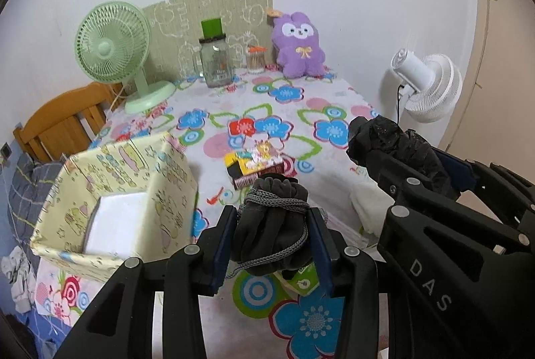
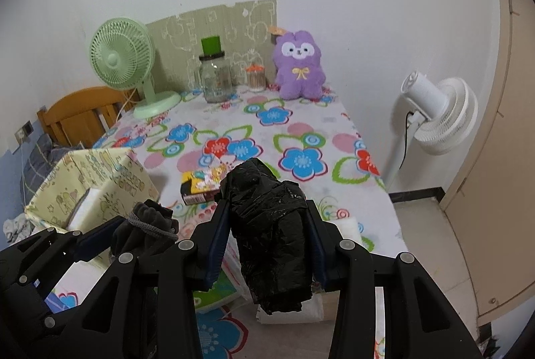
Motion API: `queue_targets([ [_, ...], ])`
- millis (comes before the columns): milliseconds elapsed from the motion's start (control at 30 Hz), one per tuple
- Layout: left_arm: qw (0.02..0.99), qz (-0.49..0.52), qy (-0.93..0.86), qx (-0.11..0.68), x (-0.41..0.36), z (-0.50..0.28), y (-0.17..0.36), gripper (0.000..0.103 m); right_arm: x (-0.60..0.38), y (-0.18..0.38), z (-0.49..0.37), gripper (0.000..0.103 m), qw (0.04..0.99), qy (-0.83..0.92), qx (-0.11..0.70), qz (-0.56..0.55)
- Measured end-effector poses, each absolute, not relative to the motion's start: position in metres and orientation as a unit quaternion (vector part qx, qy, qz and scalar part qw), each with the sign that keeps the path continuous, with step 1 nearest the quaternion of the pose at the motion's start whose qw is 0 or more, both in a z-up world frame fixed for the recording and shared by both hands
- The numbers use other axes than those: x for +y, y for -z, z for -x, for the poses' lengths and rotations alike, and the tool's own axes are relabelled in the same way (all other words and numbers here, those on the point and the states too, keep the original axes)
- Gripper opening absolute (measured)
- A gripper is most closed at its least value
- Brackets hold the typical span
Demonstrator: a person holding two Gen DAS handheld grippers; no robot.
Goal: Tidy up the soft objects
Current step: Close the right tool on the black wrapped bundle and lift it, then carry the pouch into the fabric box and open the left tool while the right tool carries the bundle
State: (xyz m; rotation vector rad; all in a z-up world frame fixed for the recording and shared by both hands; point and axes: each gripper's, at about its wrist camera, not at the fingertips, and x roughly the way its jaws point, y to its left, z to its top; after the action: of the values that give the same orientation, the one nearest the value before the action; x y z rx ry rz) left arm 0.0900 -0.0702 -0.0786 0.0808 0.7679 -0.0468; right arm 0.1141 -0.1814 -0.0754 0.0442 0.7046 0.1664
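Two fans stand in the room, one green fan [image 1: 112, 48] on the tabletop [image 1: 321, 91] and one white fan [image 1: 431, 85] beside it. I count two dark soft bundles: one grey drawstring pouch [image 1: 272, 225] and one black plastic roll [image 2: 271, 235]. There is also one purple plush toy [image 1: 299, 44], one glass jar [image 1: 215, 61], one patterned box [image 1: 120, 192], one colourful packet [image 1: 257, 163] and one wooden chair [image 1: 63, 121].
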Motion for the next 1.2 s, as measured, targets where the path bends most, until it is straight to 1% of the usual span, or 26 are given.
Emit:
queue_targets([
  [233,0.925,-0.022,0.038,0.378,-0.064,-0.089,0.064,0.043,-0.176,0.049,-0.105,0.046,0.942,-0.073,0.326,-0.012],
  [433,0.930,-0.021,0.036,0.365,-0.056,-0.085,0.051,0.044,-0.170,0.035,-0.100,0.046,0.946,-0.072,0.316,-0.013],
  [1200,0.935,-0.030,0.002,0.352,0.007,-0.096,0.032,0.044,-0.101,0.011,-0.109,0.047,0.946,-0.110,0.305,-0.014],
])
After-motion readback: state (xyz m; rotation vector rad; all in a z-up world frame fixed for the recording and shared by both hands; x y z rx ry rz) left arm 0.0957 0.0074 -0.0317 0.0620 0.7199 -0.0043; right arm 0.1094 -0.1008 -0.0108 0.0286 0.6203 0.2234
